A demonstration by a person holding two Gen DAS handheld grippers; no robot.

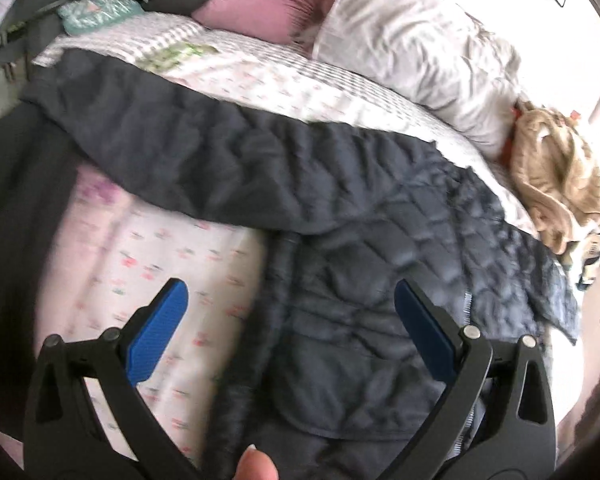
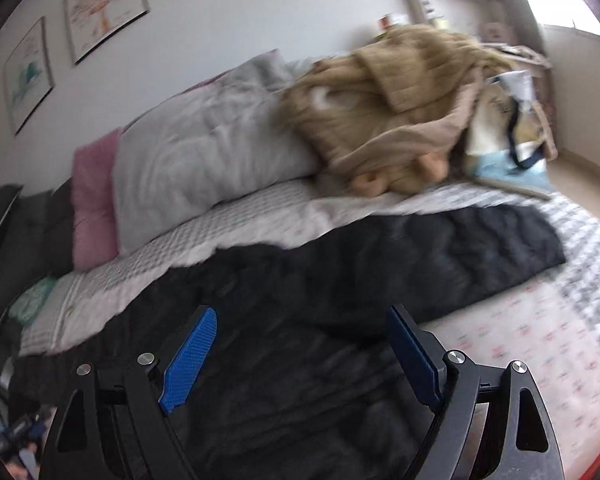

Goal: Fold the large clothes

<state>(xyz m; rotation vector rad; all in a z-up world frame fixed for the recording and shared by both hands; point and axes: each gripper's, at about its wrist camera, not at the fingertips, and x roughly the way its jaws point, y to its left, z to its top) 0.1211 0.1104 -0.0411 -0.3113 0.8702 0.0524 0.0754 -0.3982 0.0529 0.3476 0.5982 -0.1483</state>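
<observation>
Between folds: dark quilted jacket (image 1: 340, 208) spread across the bed (image 1: 148, 248), below and ahead of both grippers. Left gripper (image 1: 290, 304) and right gripper (image 2: 302, 332) gaping wide, holding nothing. Next, probably: reaching down for an outstretched sleeve (image 2: 480, 240), ahead and right of the right gripper.

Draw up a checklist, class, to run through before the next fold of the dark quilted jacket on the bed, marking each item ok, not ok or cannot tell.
1. Left gripper open and empty: ok.
2. Right gripper open and empty: ok.
3. Dark quilted jacket spread on the bed: ok.
4. Sleeve laid out straight: ok.
5. Tan garment clear of the jacket: ok.
6. Zip closed: cannot tell.
</observation>
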